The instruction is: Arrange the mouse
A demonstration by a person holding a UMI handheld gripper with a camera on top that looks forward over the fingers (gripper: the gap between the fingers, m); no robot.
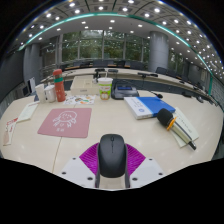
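While the tool (112,172) sits low over the worktop (150,135), we see its two purple pads (90,158) pinching a black mouse (112,153) from either side, so the mouse sits between the fingers. The pale worktop carries a pink mouse mat (65,122) ahead and to the left, a blue book (150,107) to the right, a red-capped bottle (59,86) and a pale cup (105,88) further off. Beyond lie office desks, chairs, large windows and ceiling lights.
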